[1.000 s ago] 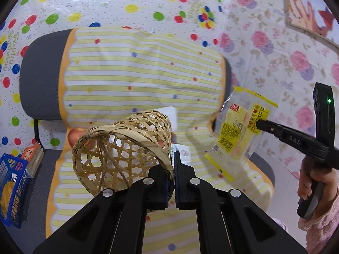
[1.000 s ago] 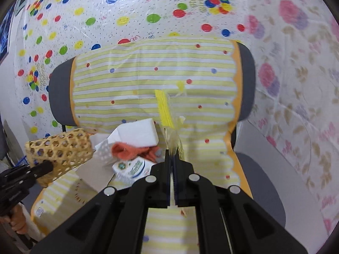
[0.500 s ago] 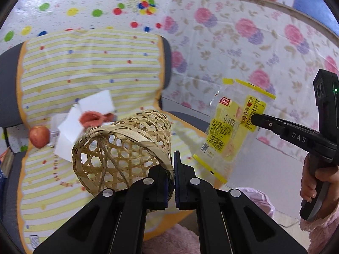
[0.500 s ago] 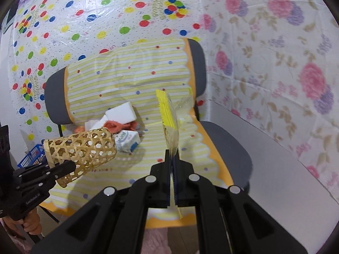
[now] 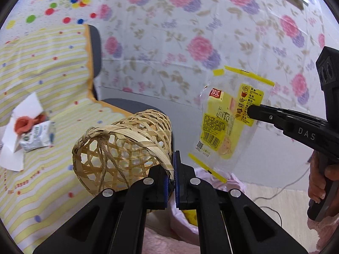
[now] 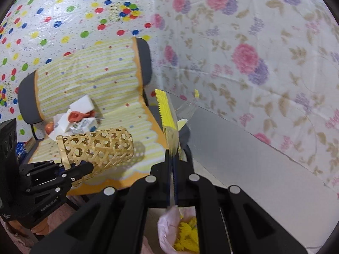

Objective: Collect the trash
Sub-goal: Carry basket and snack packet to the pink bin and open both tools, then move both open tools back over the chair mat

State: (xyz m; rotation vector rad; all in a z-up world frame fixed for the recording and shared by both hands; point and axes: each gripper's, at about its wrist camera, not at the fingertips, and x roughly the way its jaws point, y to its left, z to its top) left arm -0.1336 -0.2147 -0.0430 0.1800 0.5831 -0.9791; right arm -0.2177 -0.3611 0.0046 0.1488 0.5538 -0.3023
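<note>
The right gripper point(image 6: 172, 165), jaws clamped on the wrapper point(image 5: 228, 116), holds it above the pink bag point(image 6: 169, 230) while the left gripper point(image 5: 173, 169) pinches the basket point(image 5: 122, 148) rim: the drop-off step, which next calls for lowering and releasing.

A grey padded chair point(image 6: 146, 63) draped in a yellow-striped, dotted plastic cover point(image 6: 95, 78) stands in a corner. Behind it hangs a white sheet with coloured polka dots point(image 6: 63, 10); the adjoining wall carries a white sheet printed with pink and purple flowers point(image 6: 254, 53).
</note>
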